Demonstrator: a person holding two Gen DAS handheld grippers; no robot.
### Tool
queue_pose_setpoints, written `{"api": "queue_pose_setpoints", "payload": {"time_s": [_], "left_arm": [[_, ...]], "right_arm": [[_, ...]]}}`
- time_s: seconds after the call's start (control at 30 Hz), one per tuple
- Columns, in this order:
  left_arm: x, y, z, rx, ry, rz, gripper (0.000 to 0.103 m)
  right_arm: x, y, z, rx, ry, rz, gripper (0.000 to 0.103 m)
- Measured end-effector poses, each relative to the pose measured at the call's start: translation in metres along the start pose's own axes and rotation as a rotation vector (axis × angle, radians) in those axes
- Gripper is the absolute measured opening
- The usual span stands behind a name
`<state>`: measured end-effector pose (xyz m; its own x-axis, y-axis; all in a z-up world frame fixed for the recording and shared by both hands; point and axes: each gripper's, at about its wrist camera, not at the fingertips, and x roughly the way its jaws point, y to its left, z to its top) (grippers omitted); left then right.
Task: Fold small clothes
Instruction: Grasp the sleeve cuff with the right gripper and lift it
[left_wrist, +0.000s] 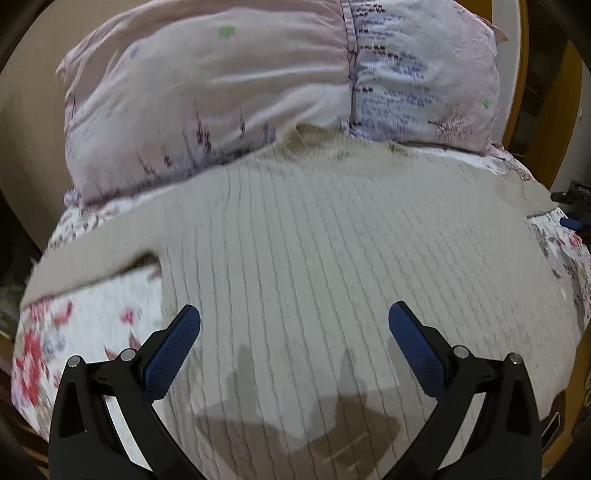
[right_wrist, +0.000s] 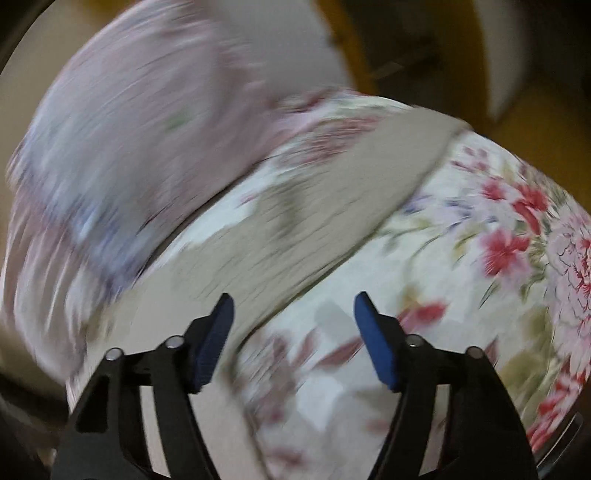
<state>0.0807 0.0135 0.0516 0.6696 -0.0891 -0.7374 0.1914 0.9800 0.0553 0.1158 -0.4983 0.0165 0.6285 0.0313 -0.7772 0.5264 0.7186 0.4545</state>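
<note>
A beige ribbed knit sweater (left_wrist: 314, 258) lies spread flat on a floral bedsheet (left_wrist: 85, 314), its neck toward the pillows and a sleeve out to each side. My left gripper (left_wrist: 294, 314) is open and empty, hovering above the sweater's lower body. In the blurred right wrist view, one beige sleeve (right_wrist: 332, 206) runs diagonally across the floral sheet (right_wrist: 480, 258). My right gripper (right_wrist: 293, 302) is open and empty, just above the sleeve's lower edge.
A large pink and lilac pillow (left_wrist: 229, 92) lies at the head of the bed behind the sweater's neck; it also shows in the right wrist view (right_wrist: 129, 129). A wooden headboard (left_wrist: 532, 92) stands at the right. The bed edge falls away at left and right.
</note>
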Motion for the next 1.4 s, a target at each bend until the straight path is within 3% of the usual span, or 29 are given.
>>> {"api": "queue_pose_setpoints", "payload": {"time_s": [0.2,0.4,0.53,0.67,0.8,0.97,1.17,1.27,1.4], "left_arm": [[0.012,0.005,0.023,-0.028,0.0,-0.046,0.102],[0.024,0.005,0.038,-0.056,-0.037,-0.087,0.102],[0.033,0.006,0.044,-0.08,-0.03,-0.127,0.102],[0.043,0.007,0.048,-0.09,-0.019,-0.14,0.102],[0.05,0.013,0.05,-0.119,-0.013,-0.189,0.102],[0.056,0.023,0.05,-0.189,-0.002,-0.297,0.102],[0.062,0.032,0.049,-0.256,0.005,-0.361,0.102],[0.062,0.035,0.049,-0.281,0.002,-0.383,0.102],[0.063,0.038,0.049,-0.306,0.005,-0.411,0.102]], "right_arm": [[0.035,-0.051,0.038,0.212,-0.004,-0.021,0.047],[0.047,-0.062,0.06,0.257,-0.023,-0.013,0.04],[0.054,-0.074,0.068,0.315,-0.04,-0.001,0.026],[0.052,-0.074,0.066,0.271,-0.066,-0.047,0.008],[0.041,-0.067,0.066,0.225,-0.12,-0.026,0.007],[0.01,-0.021,0.069,0.044,-0.231,0.014,0.007],[-0.026,0.06,0.048,-0.169,-0.28,0.166,0.006],[-0.035,0.104,0.016,-0.275,-0.235,0.281,0.006],[-0.01,0.154,-0.047,-0.423,-0.062,0.371,0.006]]}}
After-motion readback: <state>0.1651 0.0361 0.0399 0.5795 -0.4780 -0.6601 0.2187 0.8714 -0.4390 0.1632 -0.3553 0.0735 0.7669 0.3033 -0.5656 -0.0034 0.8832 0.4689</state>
